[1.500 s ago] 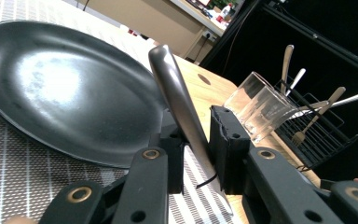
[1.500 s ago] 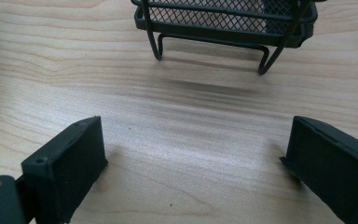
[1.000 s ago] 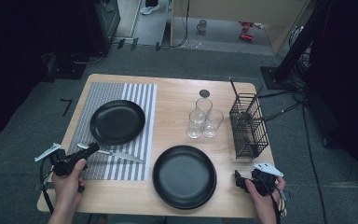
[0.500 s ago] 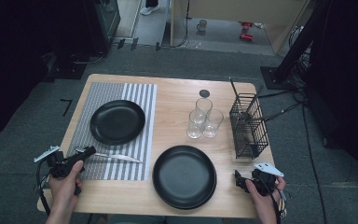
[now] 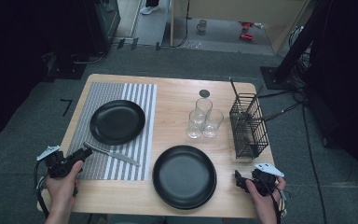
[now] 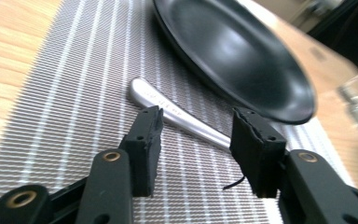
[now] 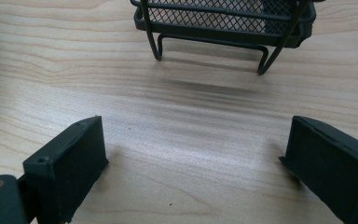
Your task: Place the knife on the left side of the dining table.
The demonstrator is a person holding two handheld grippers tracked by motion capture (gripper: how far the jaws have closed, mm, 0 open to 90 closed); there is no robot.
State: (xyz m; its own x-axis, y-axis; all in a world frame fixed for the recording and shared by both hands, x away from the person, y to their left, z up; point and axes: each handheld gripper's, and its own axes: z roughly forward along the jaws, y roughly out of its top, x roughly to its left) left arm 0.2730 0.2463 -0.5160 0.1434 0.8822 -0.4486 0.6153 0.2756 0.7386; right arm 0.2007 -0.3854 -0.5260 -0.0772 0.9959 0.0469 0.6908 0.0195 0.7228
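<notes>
1. The knife (image 5: 112, 154) lies flat on the striped mat (image 5: 140, 100), at about 6 o'clock from the smaller plate (image 5: 117, 122) and just clear of its rim. Its handle end points toward 9 o'clock, where the left gripper (image 5: 85, 152) sits.
2. In the left gripper view the jaws have just been opening; they stand apart on either side of the knife handle (image 6: 177, 116), and the pads do not press on it. Nothing is held.
3. The right gripper (image 5: 237, 179) rests at the table's (image 5: 177, 93) near edge, at 6 o'clock from the wire basket (image 5: 248, 123). Its jaws are wide apart over bare wood.
4. The knife looks like solid metal: stiff, light, smooth, likely slippery.
5. It lies low on the mat, so the pads would have to come right down to the cloth to catch it.
6. The best hold is probably across the thicker handle, not the thin blade.
7. The plate rim is close at 12 o'clock, so a careless lift could knock it.
</notes>
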